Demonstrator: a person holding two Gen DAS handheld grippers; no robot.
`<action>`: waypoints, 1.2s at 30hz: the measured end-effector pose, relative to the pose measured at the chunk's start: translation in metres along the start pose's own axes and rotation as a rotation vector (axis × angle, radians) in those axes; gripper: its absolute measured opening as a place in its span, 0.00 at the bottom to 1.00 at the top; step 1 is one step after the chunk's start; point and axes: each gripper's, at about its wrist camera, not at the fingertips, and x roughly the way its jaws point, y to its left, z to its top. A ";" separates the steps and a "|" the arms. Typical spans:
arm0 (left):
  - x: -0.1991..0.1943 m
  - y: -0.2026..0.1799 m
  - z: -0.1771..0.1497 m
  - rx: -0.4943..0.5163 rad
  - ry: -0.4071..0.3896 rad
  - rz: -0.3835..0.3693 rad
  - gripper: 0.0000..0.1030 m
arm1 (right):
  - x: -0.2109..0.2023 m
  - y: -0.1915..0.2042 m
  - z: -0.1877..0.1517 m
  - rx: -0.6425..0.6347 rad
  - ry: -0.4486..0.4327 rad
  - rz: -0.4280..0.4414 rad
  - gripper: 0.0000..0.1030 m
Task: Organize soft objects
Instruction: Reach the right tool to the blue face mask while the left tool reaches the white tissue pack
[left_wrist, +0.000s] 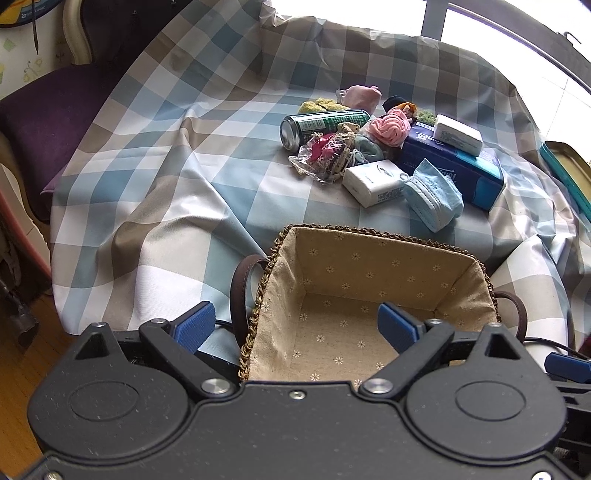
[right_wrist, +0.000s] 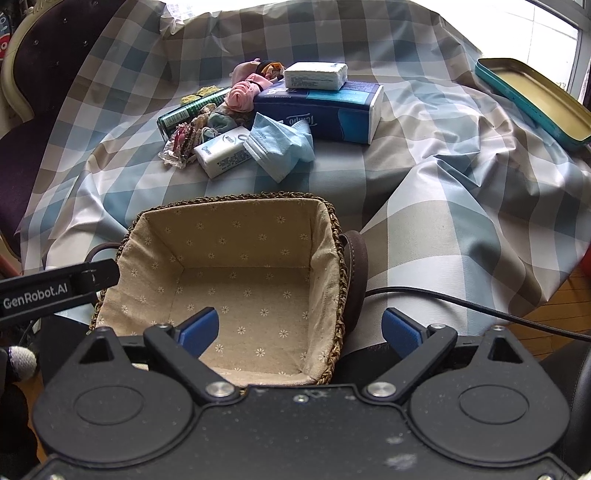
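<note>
A woven basket (left_wrist: 369, 288) with a daisy-print cloth lining and brown strap handles sits at the near edge of the checked tablecloth (left_wrist: 166, 166), and only its lining shows inside. Both grippers hover just over it, the left gripper (left_wrist: 297, 326) and the right gripper (right_wrist: 301, 330), each with its blue pads spread wide and nothing between them. The soft things lie in a heap beyond the basket: a folded blue face mask (right_wrist: 280, 144) nearest, touching a small white tissue pack (right_wrist: 223, 151), then a pink fabric scrunchie (right_wrist: 240, 96), a pale pink cloth piece (left_wrist: 360, 96) and a clear bag of patterned hair ties (left_wrist: 325, 155). A green can (left_wrist: 321, 125) lies on its side among them. The big blue tissue pack (right_wrist: 325, 110) reads "Tempo" upside down, with a white pack (right_wrist: 317, 74) stacked on top. A teal tin (right_wrist: 535, 99) lies open off to the right. The left gripper's side reads "GenRobot.AI".
</note>
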 end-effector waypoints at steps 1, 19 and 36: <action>0.001 0.000 0.001 0.004 -0.001 -0.002 0.89 | 0.002 0.000 0.001 -0.003 0.006 0.009 0.91; 0.034 0.010 0.065 0.018 -0.044 -0.012 0.89 | 0.017 -0.001 0.071 0.004 -0.096 0.070 0.88; 0.098 0.004 0.107 0.052 0.046 -0.002 0.89 | 0.089 0.012 0.133 -0.043 -0.055 0.059 0.93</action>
